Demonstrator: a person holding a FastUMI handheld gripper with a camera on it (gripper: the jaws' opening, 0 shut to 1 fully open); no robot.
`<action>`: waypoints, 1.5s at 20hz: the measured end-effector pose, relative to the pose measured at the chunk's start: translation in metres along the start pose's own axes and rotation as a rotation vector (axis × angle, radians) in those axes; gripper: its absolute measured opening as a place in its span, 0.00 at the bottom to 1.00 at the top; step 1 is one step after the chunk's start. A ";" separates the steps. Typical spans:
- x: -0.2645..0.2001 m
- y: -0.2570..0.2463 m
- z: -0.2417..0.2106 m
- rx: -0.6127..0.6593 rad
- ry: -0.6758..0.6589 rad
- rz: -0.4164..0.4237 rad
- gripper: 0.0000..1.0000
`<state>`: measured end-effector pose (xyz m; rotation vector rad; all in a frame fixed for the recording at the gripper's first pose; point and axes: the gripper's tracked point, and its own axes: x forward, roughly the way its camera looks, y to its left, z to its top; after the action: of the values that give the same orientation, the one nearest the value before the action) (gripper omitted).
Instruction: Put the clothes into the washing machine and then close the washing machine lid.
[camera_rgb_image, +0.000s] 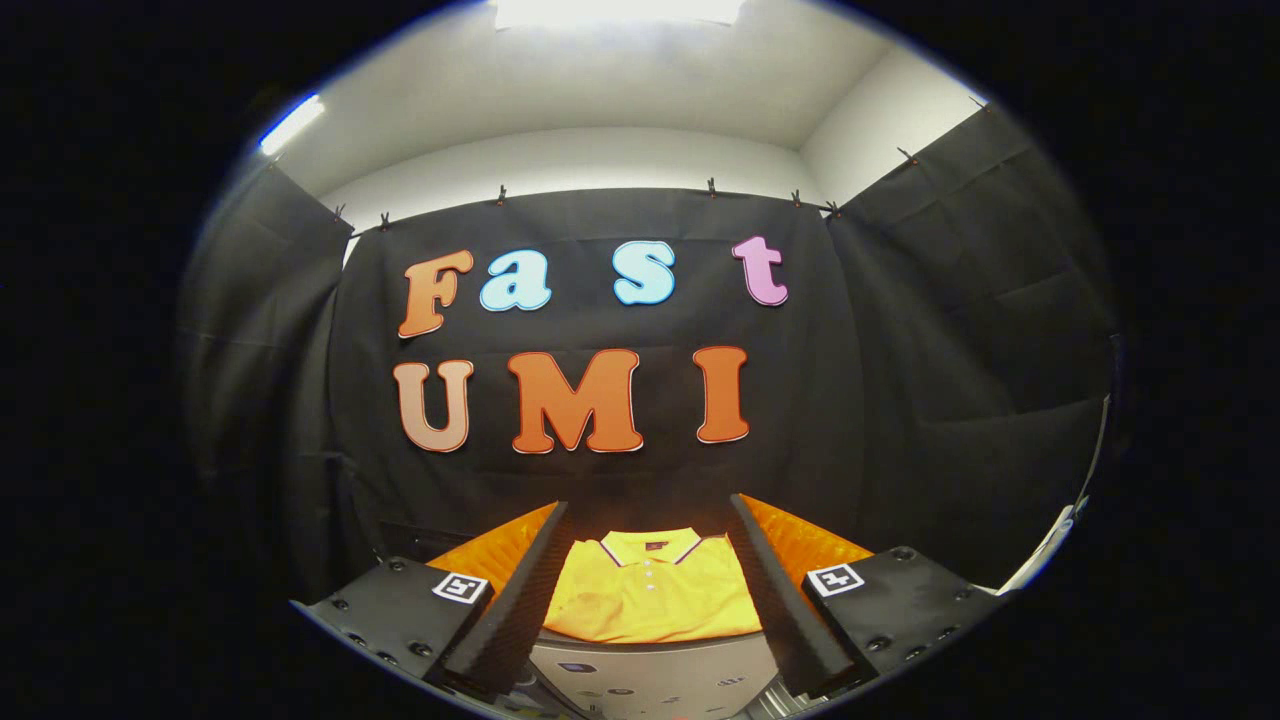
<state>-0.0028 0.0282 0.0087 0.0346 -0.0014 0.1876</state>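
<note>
1. You are in a booth hung with black cloth (900, 400) on three sides, under white walls and a bright ceiling light (615, 10).
2. Nearest to you, below the fingers, lies a pale grey panel (650, 675) with small dark marks; what it belongs to you cannot tell.
3. Your gripper (650, 590) stands spread wide, its two fingers well apart and touching nothing.
4. Between the fingers, just past the grey panel's far edge, a yellow polo shirt (650, 595) lies folded flat, collar away from you, buttons down the middle.
5. The shirt rests on an orange quilted surface (800, 545), which shows on either side beyond the fingers.
6. Nothing stands between the fingers and the shirt; the way ahead is open.
7. Beyond the orange surface the back cloth rises close behind it; the side cloths stand farther off.
</note>
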 end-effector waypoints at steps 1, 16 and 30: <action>0.000 -0.001 0.001 -0.006 -0.004 -0.004 1.00; -0.003 -0.009 -0.006 0.007 0.016 -0.033 1.00; -0.014 -0.012 0.002 -0.002 0.006 -0.053 1.00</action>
<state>-0.0138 0.0134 0.0102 0.0320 0.0057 0.1348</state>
